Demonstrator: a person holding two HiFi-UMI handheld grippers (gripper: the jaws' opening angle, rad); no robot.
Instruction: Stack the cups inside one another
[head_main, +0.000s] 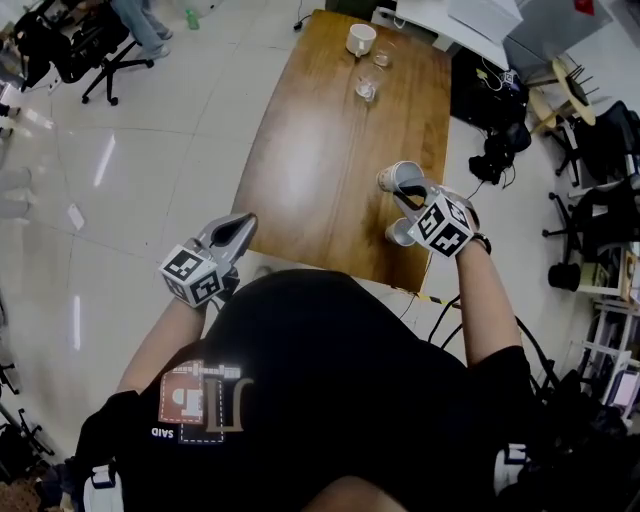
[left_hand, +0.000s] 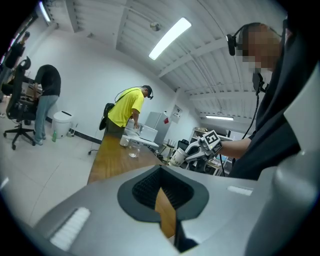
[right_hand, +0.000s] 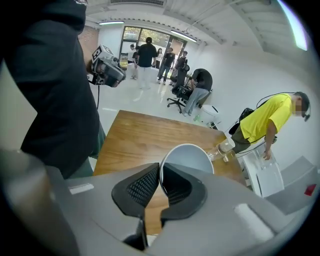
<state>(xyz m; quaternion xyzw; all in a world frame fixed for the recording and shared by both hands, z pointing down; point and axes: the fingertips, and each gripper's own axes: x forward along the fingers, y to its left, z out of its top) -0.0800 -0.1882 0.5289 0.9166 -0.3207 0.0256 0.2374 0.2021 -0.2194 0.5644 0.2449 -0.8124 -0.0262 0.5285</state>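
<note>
Listing hazards first, gravest down.

1. Your right gripper (right_hand: 160, 174) is clamped on one thin wall of the held cup (right_hand: 187, 156), one jaw inside the rim and one outside. The cup is tilted and clear of the worktop (head_main: 310, 150). A pinch that narrow may let the cup swing or slip in transit. Squeeze harder and the wall will likely buckle.
2. The second cup (head_main: 398, 234) sits just below your right gripper, close to the worktop's near edge and partly hidden behind the gripper's marker cube. Coming down off-centre could tip it or push it over that edge onto the floor (head_main: 150, 160).
3. Your left gripper (head_main: 243, 224) hangs off the worktop's left side, over the floor, with its jaws drawn together on nothing. Nothing steadies the second cup, and a light empty cup would probably slide under a nesting push.

Room, widest down.

- **Floor to your left:** broad and bare.
- **Worktop middle:** a long bare stretch between you and the far end.
- **Far end:** a white cup (head_main: 360, 38) and two small glasses (head_main: 366, 90), well apart from your work.
- **Right side:** dark gear (head_main: 495, 152) lies just beside the worktop edge.
- **Near edge:** least margin, right where the second cup sits.
</note>
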